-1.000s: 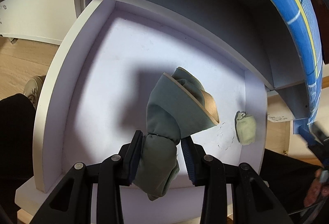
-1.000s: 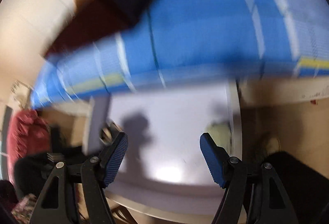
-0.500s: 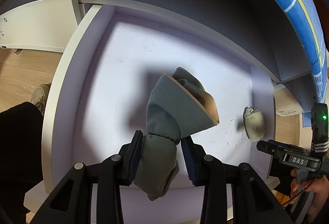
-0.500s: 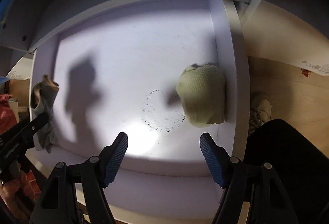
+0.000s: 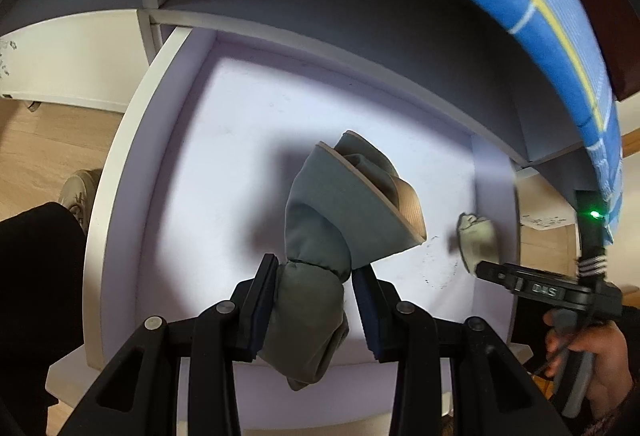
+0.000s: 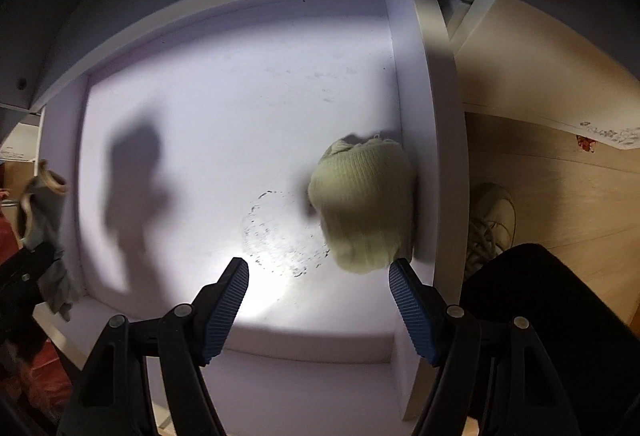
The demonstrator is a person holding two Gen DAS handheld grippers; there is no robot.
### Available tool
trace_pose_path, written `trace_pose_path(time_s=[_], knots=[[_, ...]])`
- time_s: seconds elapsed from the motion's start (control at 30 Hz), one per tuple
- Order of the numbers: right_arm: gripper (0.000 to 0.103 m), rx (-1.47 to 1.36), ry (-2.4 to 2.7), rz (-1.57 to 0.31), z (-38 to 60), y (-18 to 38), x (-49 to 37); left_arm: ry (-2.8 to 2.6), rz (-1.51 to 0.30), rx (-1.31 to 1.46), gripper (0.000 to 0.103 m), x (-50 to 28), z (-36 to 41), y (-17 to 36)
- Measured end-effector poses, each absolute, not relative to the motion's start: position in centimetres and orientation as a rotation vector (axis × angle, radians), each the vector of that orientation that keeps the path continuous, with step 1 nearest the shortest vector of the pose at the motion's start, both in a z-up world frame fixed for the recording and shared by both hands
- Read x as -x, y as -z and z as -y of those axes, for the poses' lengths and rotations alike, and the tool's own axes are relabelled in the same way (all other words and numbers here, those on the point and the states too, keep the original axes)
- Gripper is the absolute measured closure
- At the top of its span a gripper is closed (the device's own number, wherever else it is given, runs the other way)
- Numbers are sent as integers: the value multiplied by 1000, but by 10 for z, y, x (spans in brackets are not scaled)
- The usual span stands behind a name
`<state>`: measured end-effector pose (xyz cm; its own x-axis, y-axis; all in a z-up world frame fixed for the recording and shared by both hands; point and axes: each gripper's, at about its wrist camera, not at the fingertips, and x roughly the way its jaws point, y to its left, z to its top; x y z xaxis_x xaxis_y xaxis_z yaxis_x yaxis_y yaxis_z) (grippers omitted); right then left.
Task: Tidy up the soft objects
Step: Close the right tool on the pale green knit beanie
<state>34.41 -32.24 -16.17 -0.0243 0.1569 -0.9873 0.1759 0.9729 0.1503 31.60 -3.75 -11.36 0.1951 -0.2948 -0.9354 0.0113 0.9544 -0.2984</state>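
Right gripper (image 6: 318, 290) jaws apart, empty, above white shelf (image 6: 240, 107); pale green knit hat (image 6: 362, 205) against shelf's right wall.

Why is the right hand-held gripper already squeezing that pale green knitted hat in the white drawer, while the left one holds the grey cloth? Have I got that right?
Not quite. In the right wrist view the right hand-held gripper is open and empty; the pale green knitted hat lies untouched beyond its fingertips, against the white drawer's side wall. The left hand-held gripper does hold the grey cloth.

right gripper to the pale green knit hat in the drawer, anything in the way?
Nothing visible. The right gripper hangs open above the drawer floor, with only bare floor between its fingers and the pale green knit hat, which lies against the drawer's right wall. The left gripper is off to the side.
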Motion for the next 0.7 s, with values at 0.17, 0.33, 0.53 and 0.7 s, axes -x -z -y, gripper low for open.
trace_pose_path(time_s=[0.17, 0.33, 0.53, 0.7], knots=[[28, -185, 18, -1605, 315, 169, -350, 229, -1345, 234, 65, -314, 40, 107], [25, -238, -19, -1643, 311, 184, -352, 217, -1346, 248, 65, -314, 35, 106], [26, -379, -40, -1525, 323, 160, -362, 195, -1339, 277, 65, -315, 28, 105], [23, -335, 0, -1561, 319, 175, -366, 203, -1328, 283, 65, -313, 28, 99]])
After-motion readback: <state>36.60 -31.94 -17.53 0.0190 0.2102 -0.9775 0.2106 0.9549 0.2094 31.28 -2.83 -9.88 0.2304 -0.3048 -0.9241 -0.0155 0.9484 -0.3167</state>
